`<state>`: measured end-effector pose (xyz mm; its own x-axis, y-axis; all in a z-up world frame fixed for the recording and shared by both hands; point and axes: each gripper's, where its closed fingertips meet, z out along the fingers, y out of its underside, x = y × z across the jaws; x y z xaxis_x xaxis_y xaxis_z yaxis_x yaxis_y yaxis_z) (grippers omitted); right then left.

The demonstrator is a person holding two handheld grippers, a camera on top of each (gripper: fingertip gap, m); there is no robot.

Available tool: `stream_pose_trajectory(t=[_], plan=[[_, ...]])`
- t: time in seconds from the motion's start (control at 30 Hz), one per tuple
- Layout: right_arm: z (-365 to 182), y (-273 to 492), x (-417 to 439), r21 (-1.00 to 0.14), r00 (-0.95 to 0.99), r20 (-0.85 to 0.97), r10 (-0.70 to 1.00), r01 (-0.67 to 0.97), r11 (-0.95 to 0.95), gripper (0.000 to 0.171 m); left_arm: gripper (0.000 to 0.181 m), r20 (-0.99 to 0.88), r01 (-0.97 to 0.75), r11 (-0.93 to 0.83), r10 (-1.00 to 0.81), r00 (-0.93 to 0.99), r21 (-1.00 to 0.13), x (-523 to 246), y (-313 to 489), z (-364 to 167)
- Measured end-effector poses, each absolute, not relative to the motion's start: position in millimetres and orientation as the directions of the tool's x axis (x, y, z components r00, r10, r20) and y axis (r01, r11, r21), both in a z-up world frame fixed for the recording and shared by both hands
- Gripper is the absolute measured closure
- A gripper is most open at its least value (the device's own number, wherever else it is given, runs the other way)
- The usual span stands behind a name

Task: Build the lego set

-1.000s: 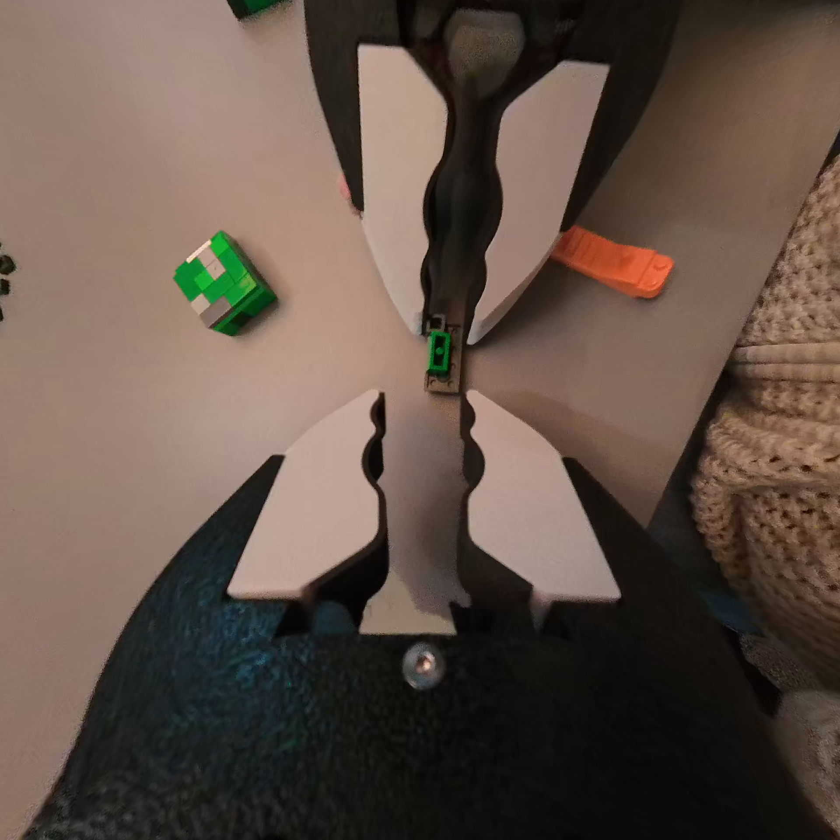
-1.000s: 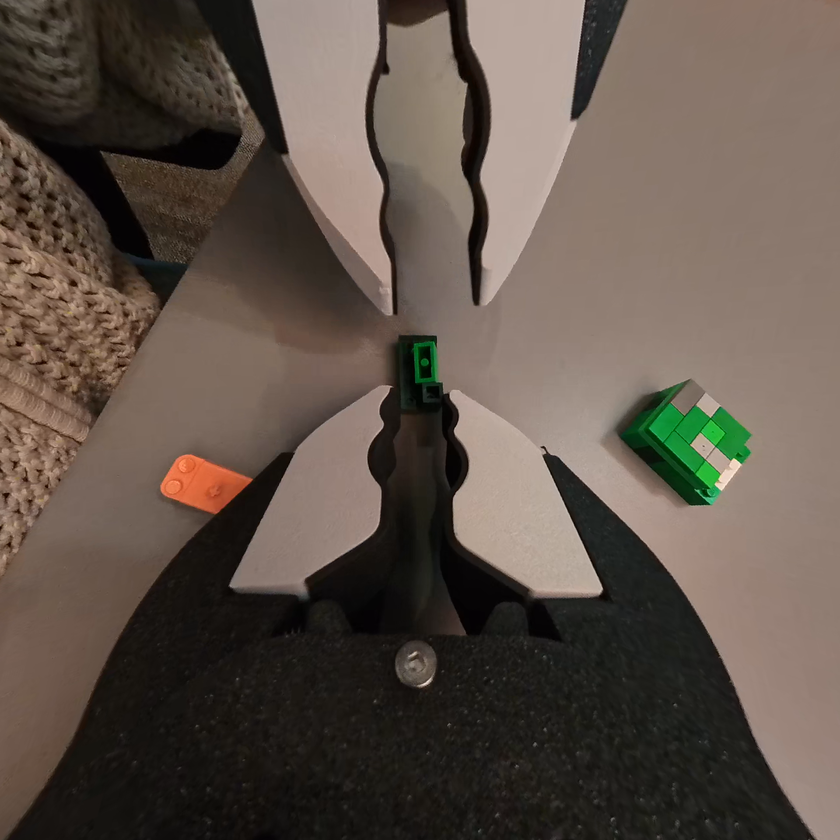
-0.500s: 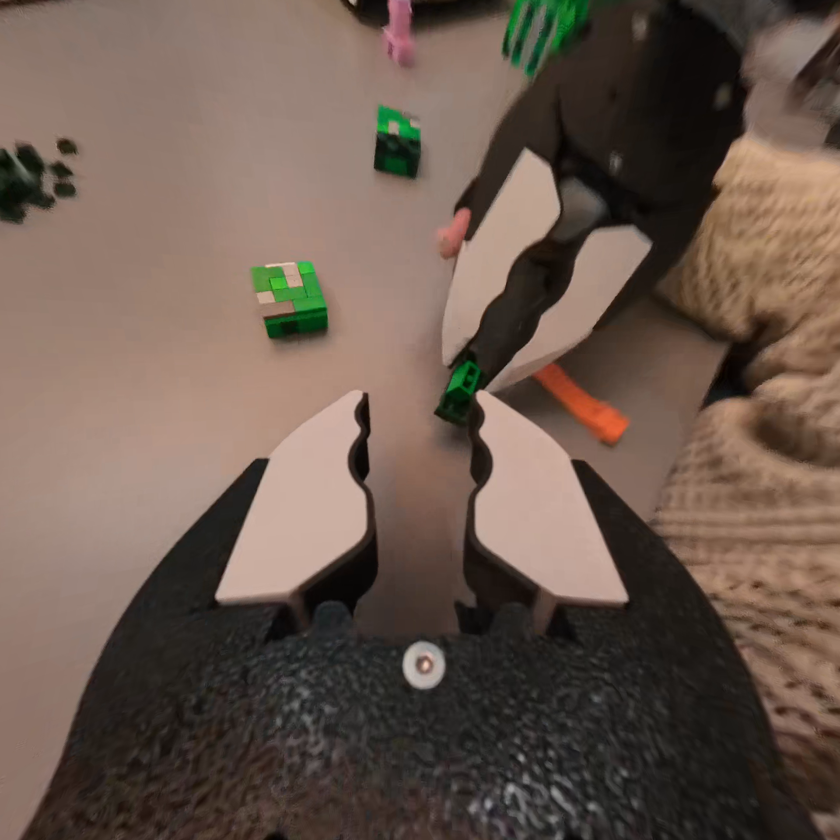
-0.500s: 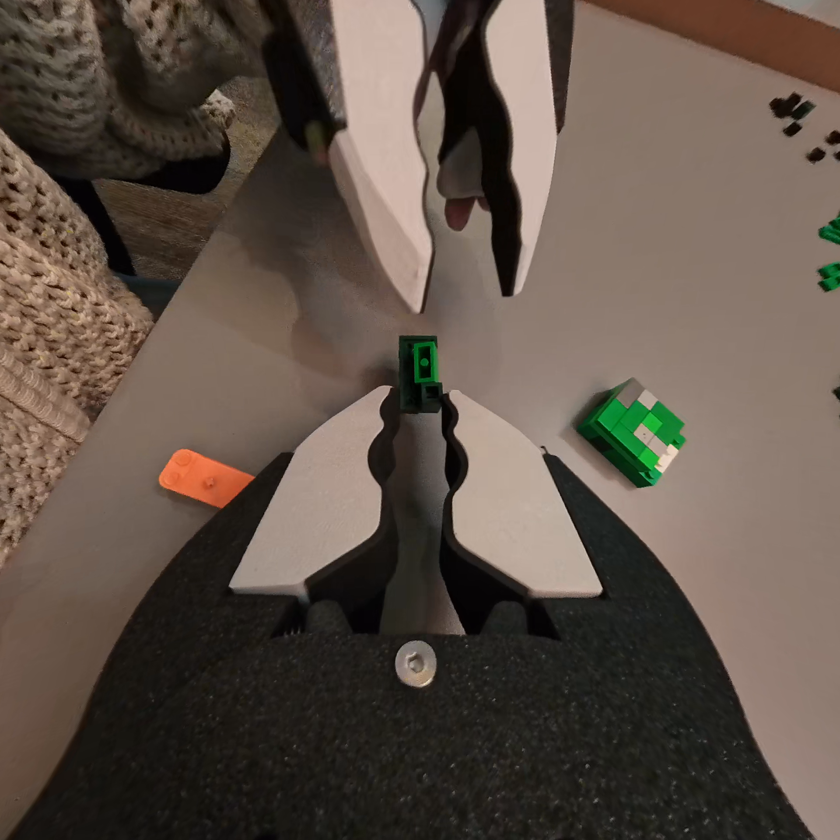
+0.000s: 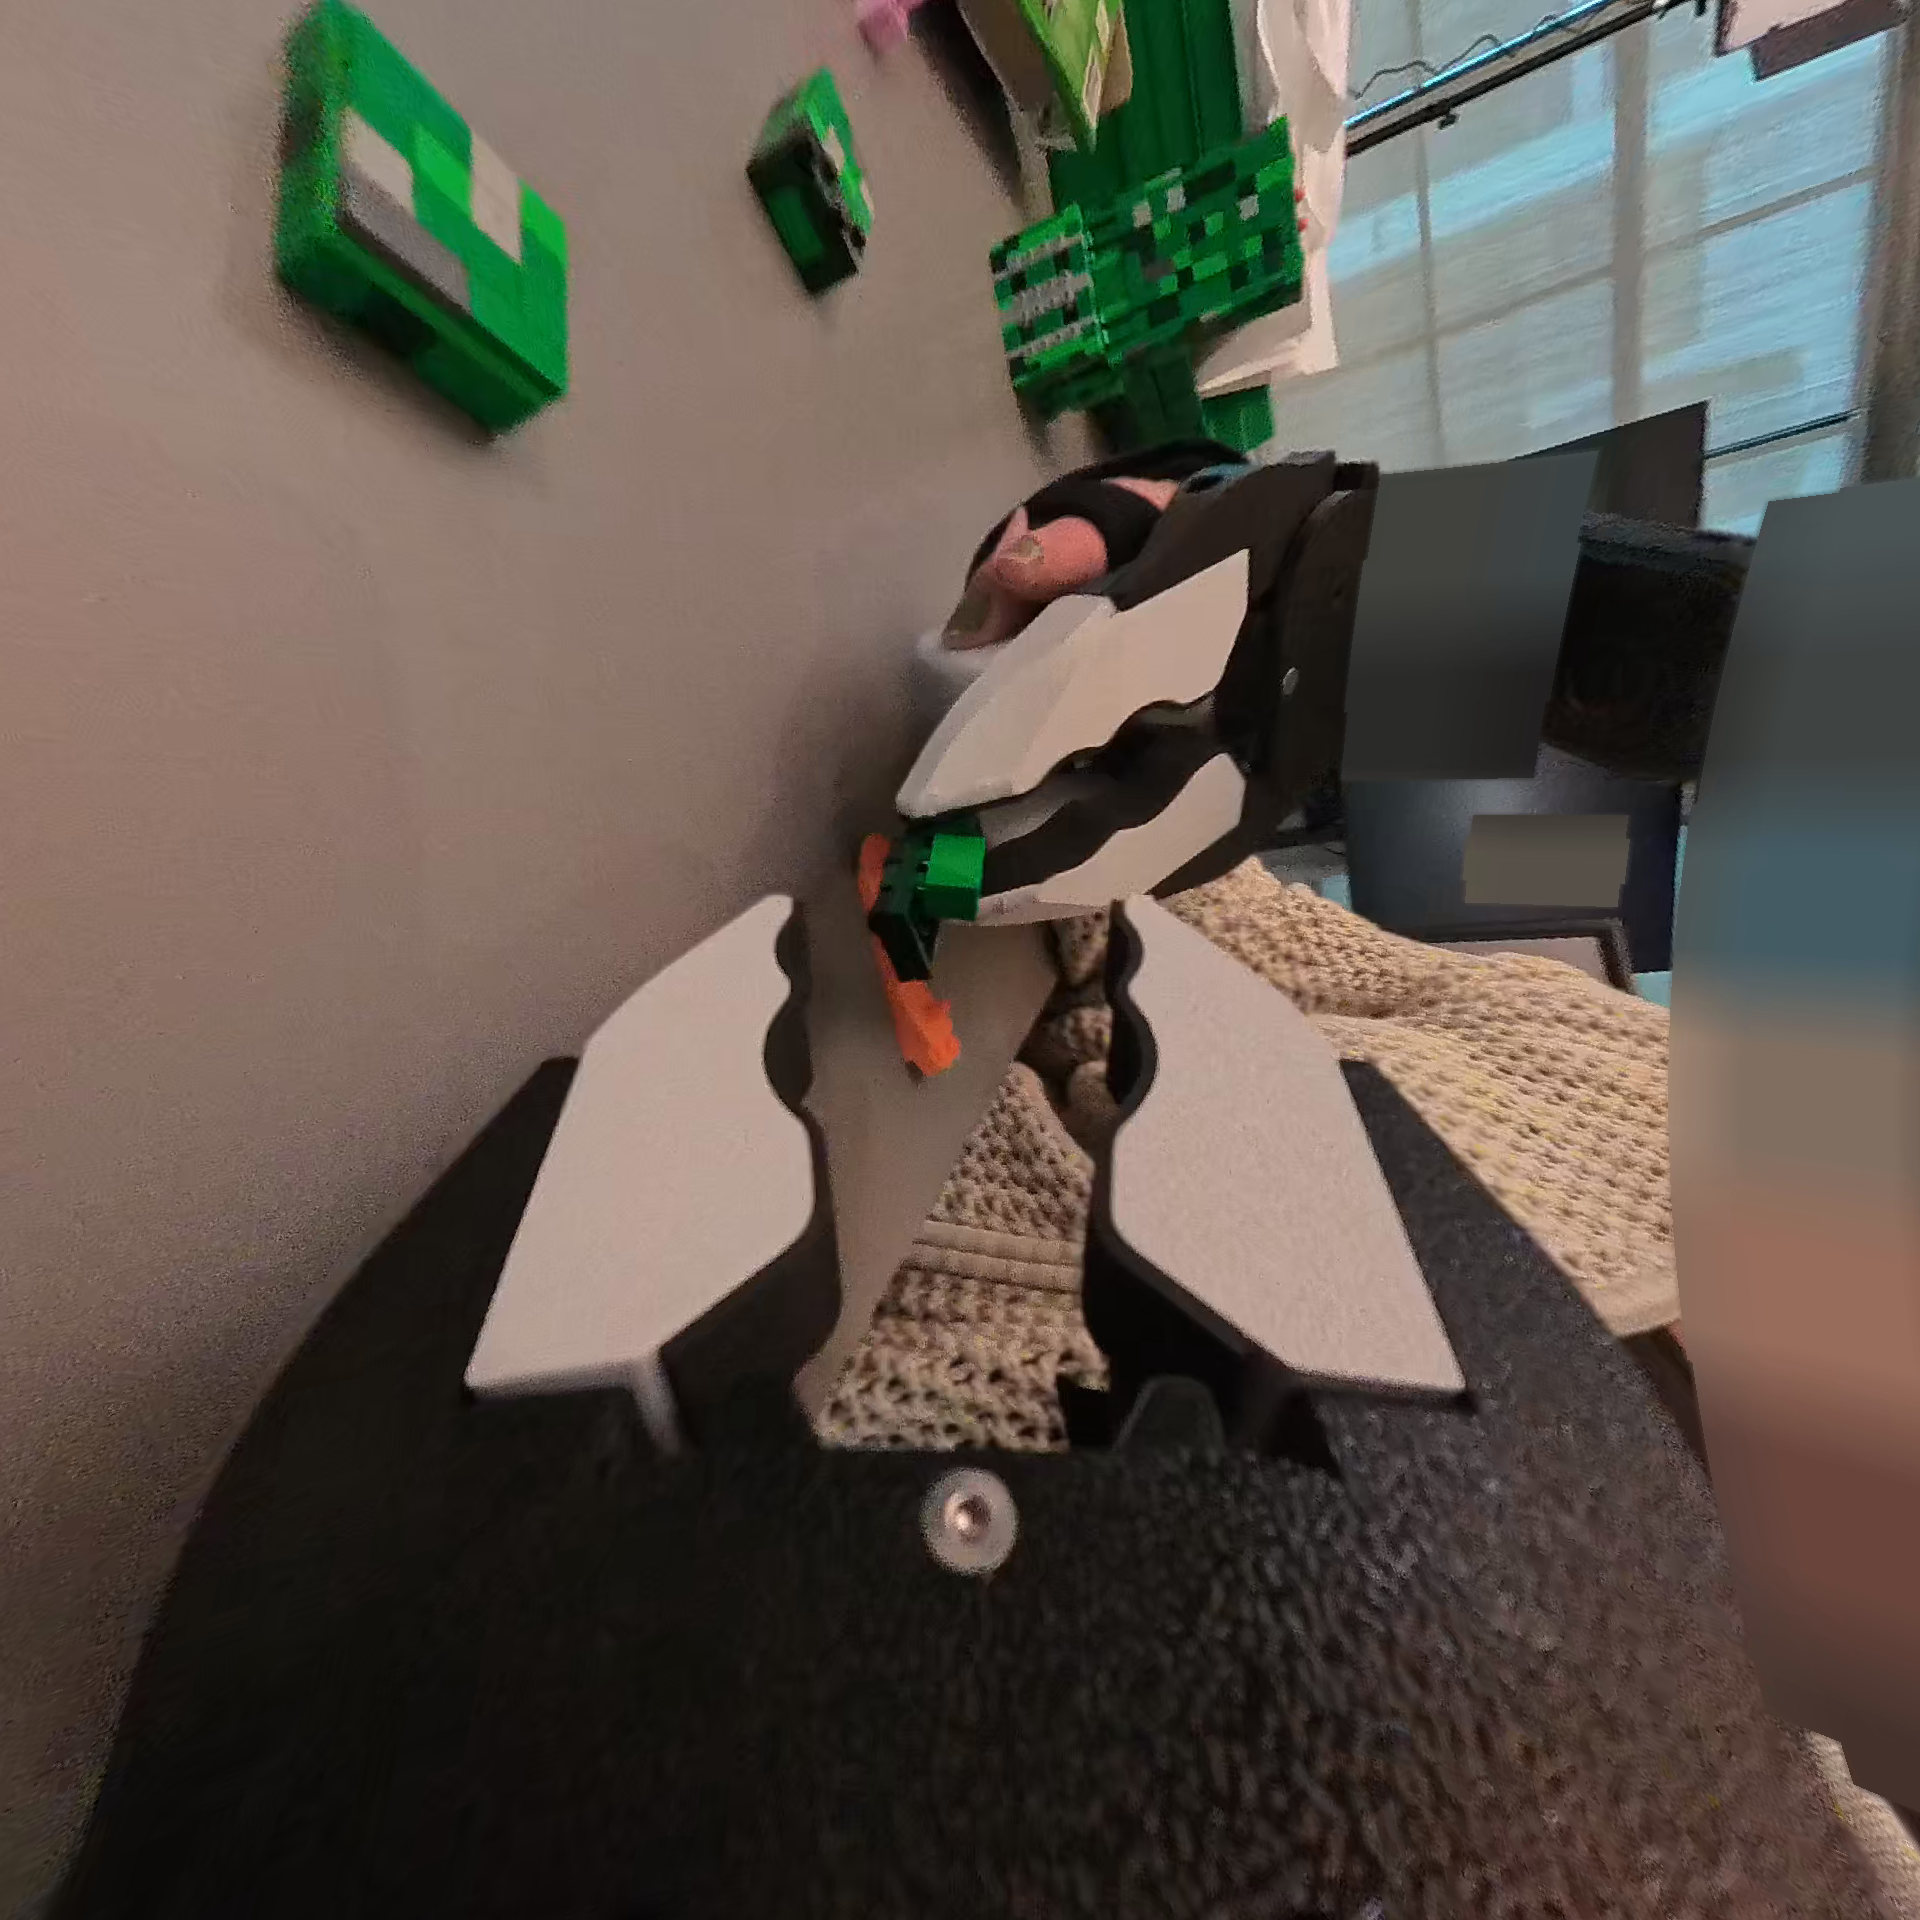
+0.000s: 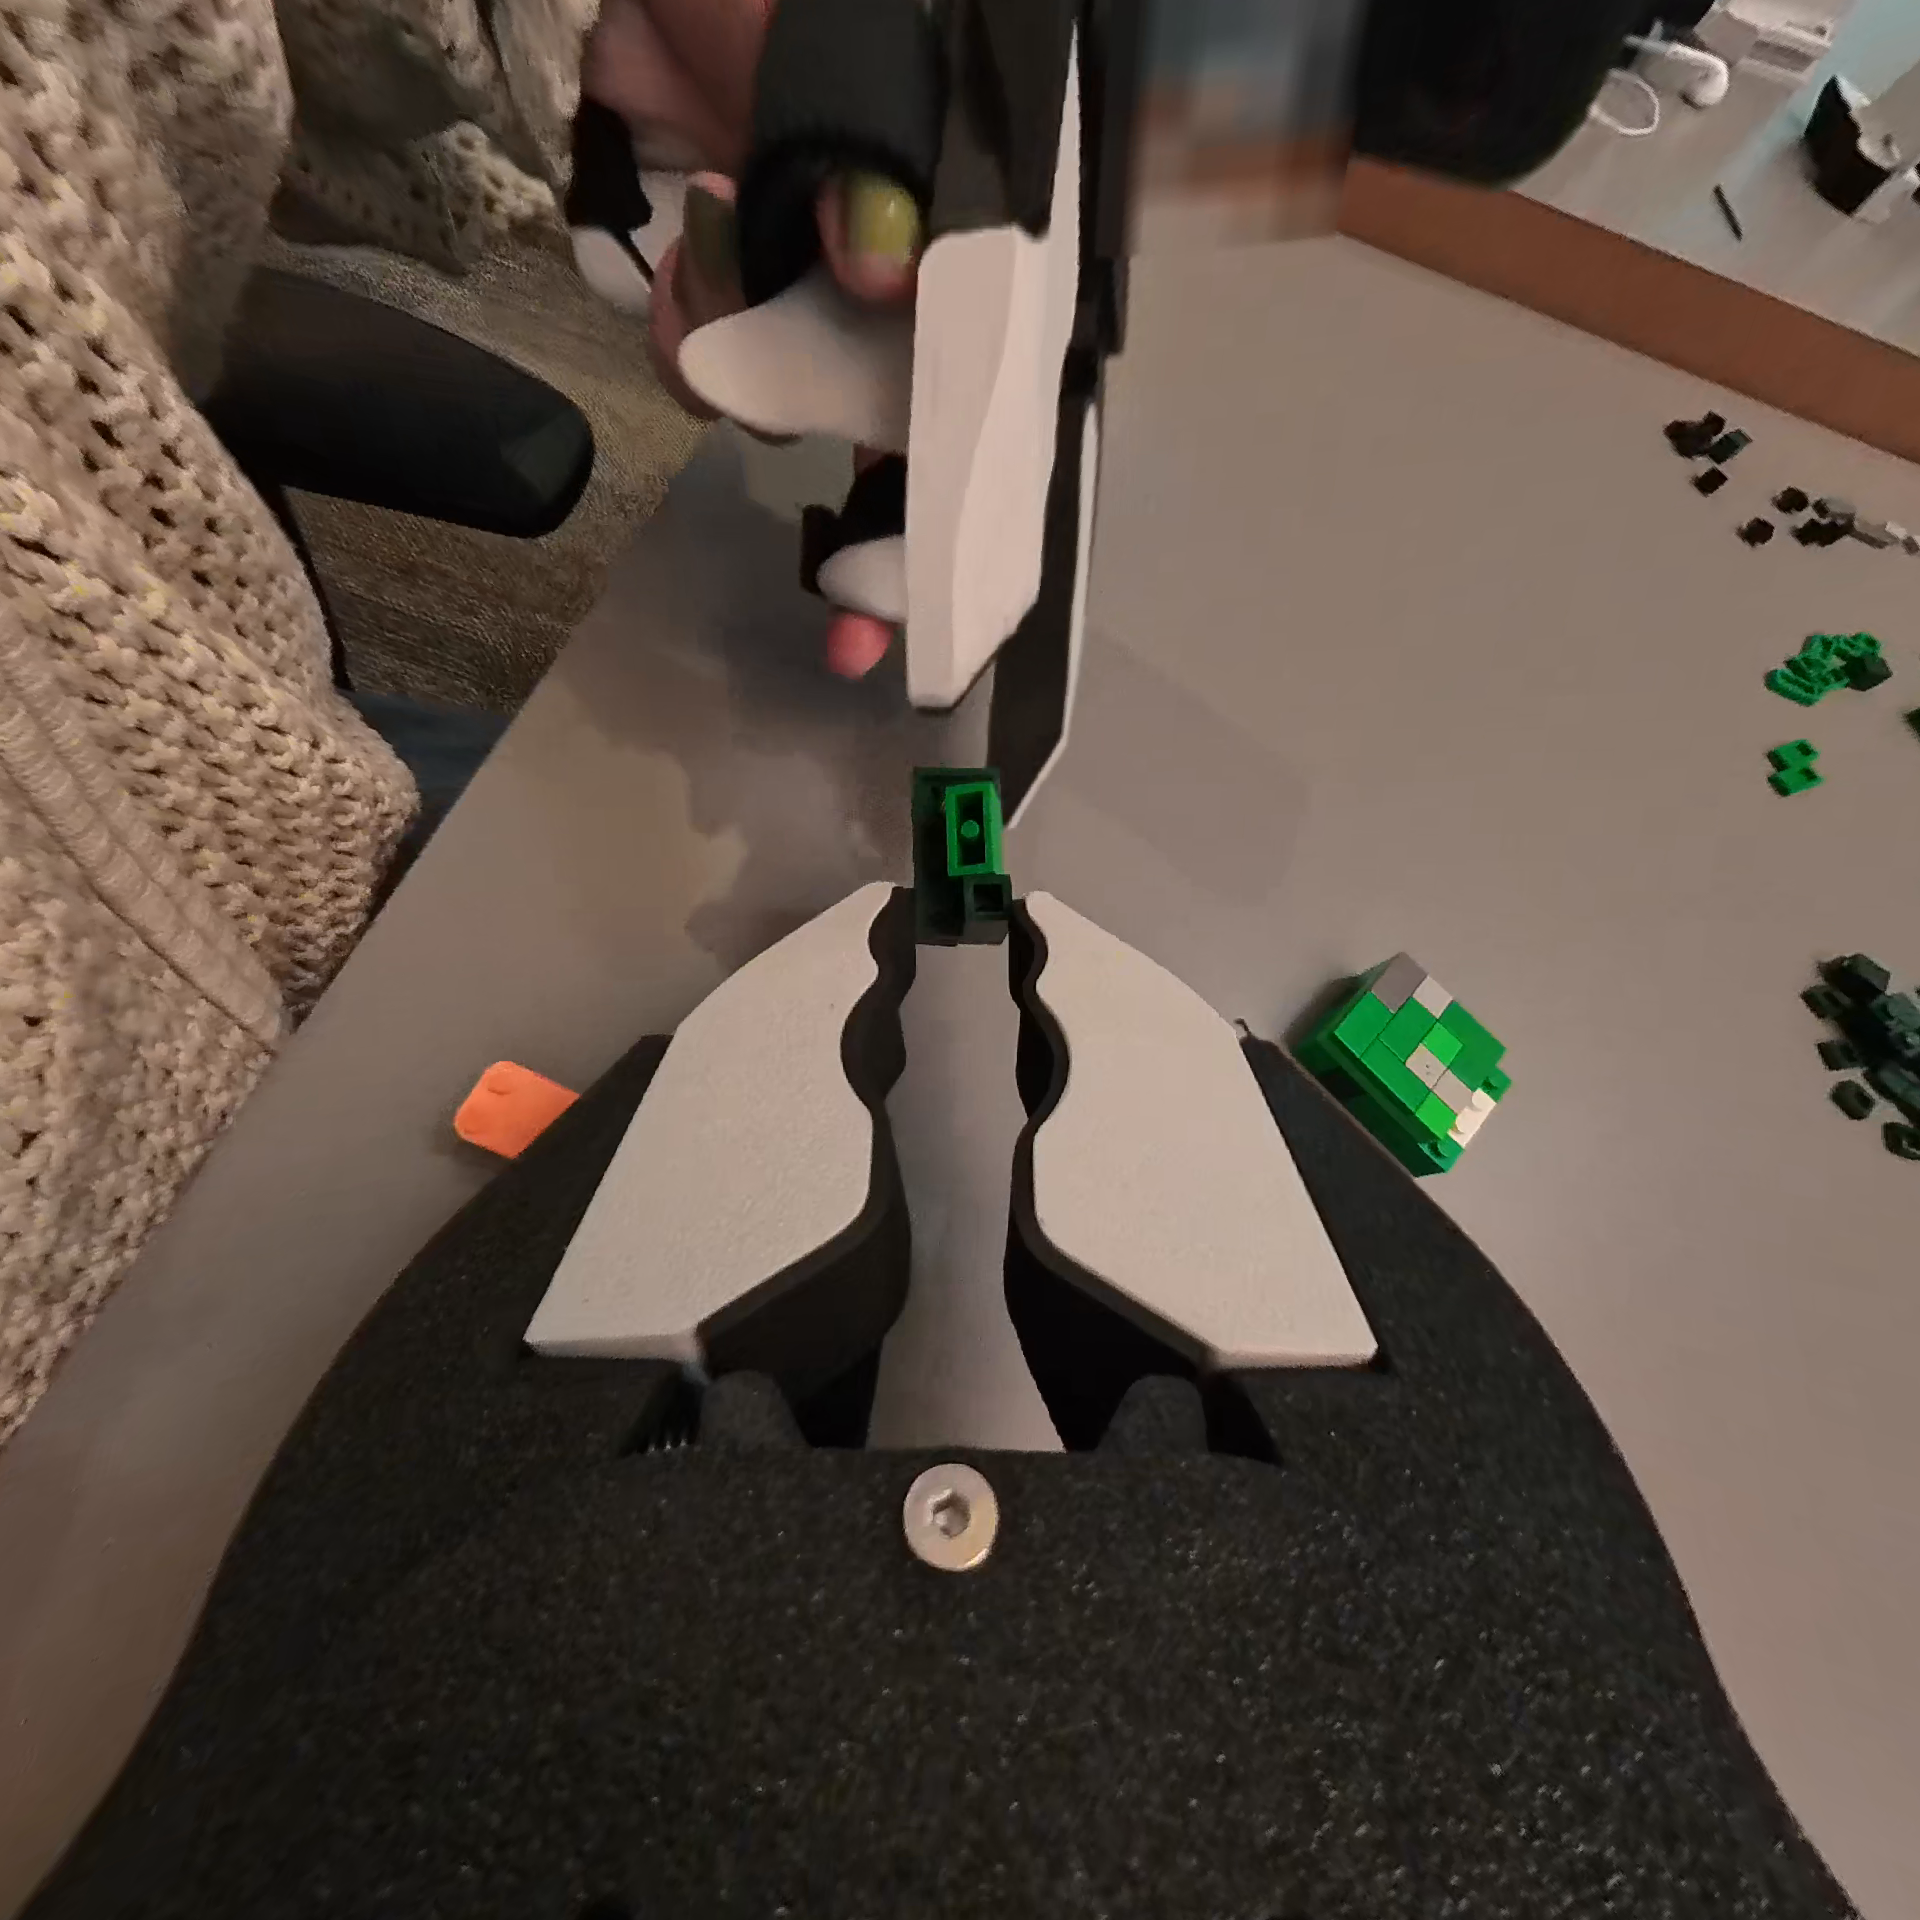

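Observation:
My right gripper (image 6: 958, 909) is shut on a small green and dark green lego piece (image 6: 961, 847), held just above the grey table (image 6: 1351, 675). The piece also shows in the left wrist view (image 5: 930, 883), sticking out of the right gripper (image 5: 935, 862). My left gripper (image 5: 956, 920) is open and empty, close to the piece but not touching it. In the right wrist view the left gripper (image 6: 987, 727) is turned edge-on just beyond the piece. A green and grey built block (image 6: 1403, 1060) lies to the right.
An orange brick separator (image 6: 509, 1107) lies near the table's left edge. Loose green and dark pieces (image 6: 1829, 665) lie at the far right. A smaller green block (image 5: 810, 182) and a large green build (image 5: 1143, 260) stand farther off. A knitted sleeve (image 6: 135, 727) is off the table edge.
My left gripper has rolled and tilted away from facing the piece, so its view now looks across the table. My right gripper has kept hold of the green piece, almost still.

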<state>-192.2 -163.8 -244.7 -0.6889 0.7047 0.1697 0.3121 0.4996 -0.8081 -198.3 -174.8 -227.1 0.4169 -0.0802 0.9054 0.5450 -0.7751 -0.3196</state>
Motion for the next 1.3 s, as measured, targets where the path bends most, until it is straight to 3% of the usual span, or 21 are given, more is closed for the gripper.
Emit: stream_pose_trajectory(t=[0.27, 0.73, 1.3], plan=[[-238, -170, -188, -0.816, -0.704, 0.151, 0.694, 0.307, 0.490, 0.154, 0.137, 0.956, 0.609, -0.753, -0.095, 0.276, -0.250, -188, -168, -223], [-237, -173, -188, -0.819, -0.711, 0.131, 0.691, 0.315, 0.479, 0.155, 0.156, 0.951, 0.590, -0.759, -0.126, 0.282, -0.276, -185, -168, -225], [-241, -177, -188, -0.803, -0.721, 0.160, 0.675, 0.303, 0.514, 0.155, 0.162, 0.949, 0.601, -0.749, -0.116, 0.292, -0.277, -186, -169, -233]])
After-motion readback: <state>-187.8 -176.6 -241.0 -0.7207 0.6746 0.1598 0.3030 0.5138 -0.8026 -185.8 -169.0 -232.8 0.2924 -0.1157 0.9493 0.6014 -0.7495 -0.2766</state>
